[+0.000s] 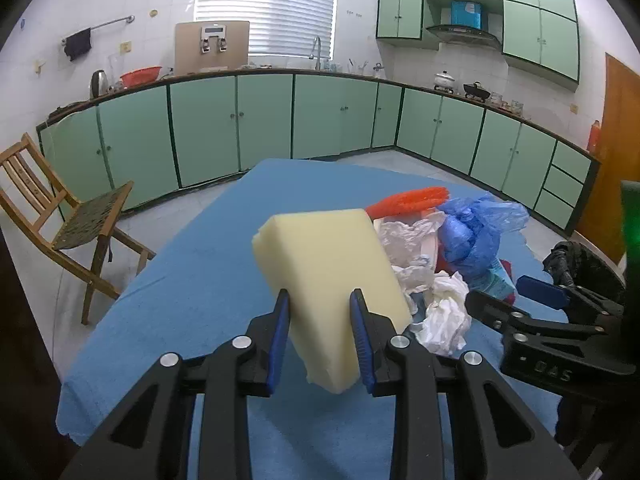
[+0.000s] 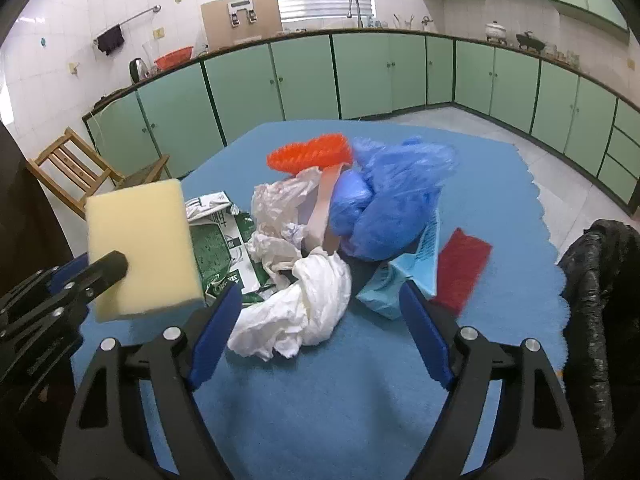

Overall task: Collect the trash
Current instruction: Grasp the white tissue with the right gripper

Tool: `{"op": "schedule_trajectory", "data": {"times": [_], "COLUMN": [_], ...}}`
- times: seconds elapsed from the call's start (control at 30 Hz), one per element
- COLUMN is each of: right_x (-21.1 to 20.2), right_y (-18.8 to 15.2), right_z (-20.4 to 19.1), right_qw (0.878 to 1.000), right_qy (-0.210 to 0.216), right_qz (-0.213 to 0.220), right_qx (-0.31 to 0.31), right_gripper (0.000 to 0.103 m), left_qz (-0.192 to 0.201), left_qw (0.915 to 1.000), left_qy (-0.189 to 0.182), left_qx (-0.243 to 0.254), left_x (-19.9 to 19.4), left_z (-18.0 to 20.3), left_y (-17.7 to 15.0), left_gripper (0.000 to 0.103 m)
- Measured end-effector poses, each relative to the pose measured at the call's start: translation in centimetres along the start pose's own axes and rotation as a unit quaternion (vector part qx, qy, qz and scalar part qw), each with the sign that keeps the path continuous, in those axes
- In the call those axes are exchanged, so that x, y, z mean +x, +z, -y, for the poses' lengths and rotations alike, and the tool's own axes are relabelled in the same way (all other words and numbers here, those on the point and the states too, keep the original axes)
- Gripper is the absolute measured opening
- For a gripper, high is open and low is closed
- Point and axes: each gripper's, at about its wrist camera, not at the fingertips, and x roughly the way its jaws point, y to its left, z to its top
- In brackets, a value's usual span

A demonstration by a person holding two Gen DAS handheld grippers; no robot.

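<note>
Only "DAS" — perhaps partial — reads on the right gripper; the green carton print is illegible.

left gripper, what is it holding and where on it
The left gripper holds the yellow foam block, jaws pressing its two broad faces near its lower end.

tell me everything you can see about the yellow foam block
The yellow foam block is a thick, pale yellow slab of what looks like soft sponge foam, with rough, slightly torn edges at its near end. The left claw holds it, blue pads pressing on its two broad faces near one end. It is lifted off the blue tablecloth, tilted, far end pointing up and away. It hangs left of the trash pile; nothing else seems to touch it.
</note>
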Motion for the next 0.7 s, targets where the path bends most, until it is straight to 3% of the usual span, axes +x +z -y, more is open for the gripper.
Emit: {"op": "schedule_trajectory", "data": {"times": [0.2,0.3,0.33,0.43,0.7], "right_x": [2.3,3.3,3.5,3.6,1.4], "right_y": [-0.3,-0.6,-0.7,-0.8,-0.2], "right_z": [-0.7,-0.9,-0.9,-1.1,-0.6], "right_qw": [0.999,0.998,0.998,0.997,0.998], "right_qy": [-0.007,0.001,0.009,0.018,0.028], "right_qz": [-0.03,-0.055,-0.064,-0.07,-0.053], "right_qx": [-0.01,-0.015,-0.016,-0.017,-0.019], "right_gripper": [0.066,0.048,0.036,0.025,0.019], "left_qz": [-0.003,-0.006,-0.007,-0.009,-0.002], "left_qw": [1.0,1.0,1.0,0.9999,0.9999], "left_qy": [0.003,0.002,0.001,-0.001,-0.008], "left_qx": [-0.001,-0.005,-0.006,-0.009,-0.006], "left_x": [0.4,0.7,0.7,0.8,0.3], "left_z": [-0.9,-1.3,-1.4,-1.4,-0.9], "left_y": [-0.3,-0.4,-0.4,-0.5,-0.2], "left_gripper": [0.03,0.03,0.03,0.03,0.03]}}
